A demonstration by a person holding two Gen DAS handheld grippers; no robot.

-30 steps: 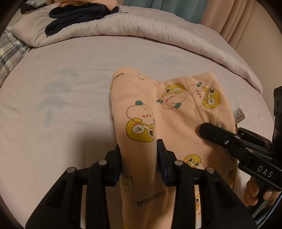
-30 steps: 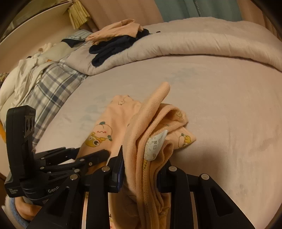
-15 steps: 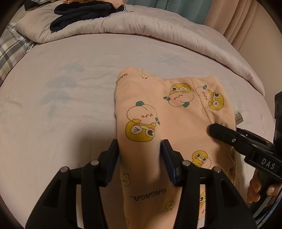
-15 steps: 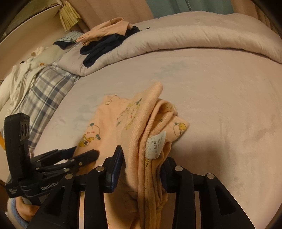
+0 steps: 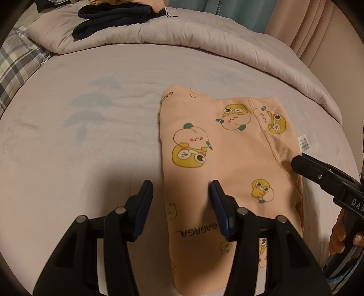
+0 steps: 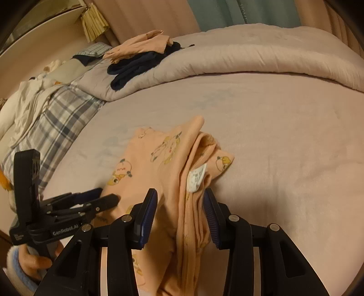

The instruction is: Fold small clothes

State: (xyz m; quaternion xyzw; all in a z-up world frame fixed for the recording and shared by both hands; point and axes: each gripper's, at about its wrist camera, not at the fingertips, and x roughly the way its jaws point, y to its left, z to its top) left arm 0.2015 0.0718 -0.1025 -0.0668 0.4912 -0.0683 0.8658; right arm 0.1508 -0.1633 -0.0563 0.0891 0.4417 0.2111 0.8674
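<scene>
A small peach garment (image 5: 227,164) with yellow cartoon prints lies folded on the pale bed sheet (image 5: 79,136). My left gripper (image 5: 180,189) is open over its left edge, and the cloth lies flat between the fingers. My right gripper (image 6: 179,198) is open too, with the garment's bunched right edge (image 6: 193,182) and its white label (image 6: 196,176) standing loosely between the fingers. The right gripper shows in the left wrist view (image 5: 318,175). The left gripper shows in the right wrist view (image 6: 95,200).
A rolled pale duvet (image 5: 182,36) runs along the far side. Dark navy clothes (image 6: 141,63) and another peach garment (image 6: 141,44) lie on it. A plaid blanket (image 6: 52,118) and white bedding (image 6: 25,102) lie at the left. Curtains (image 6: 227,13) hang behind.
Both grippers have opened and let go of the peach garment. The lifted fold has dropped and now lies flat over the rest of the garment.
</scene>
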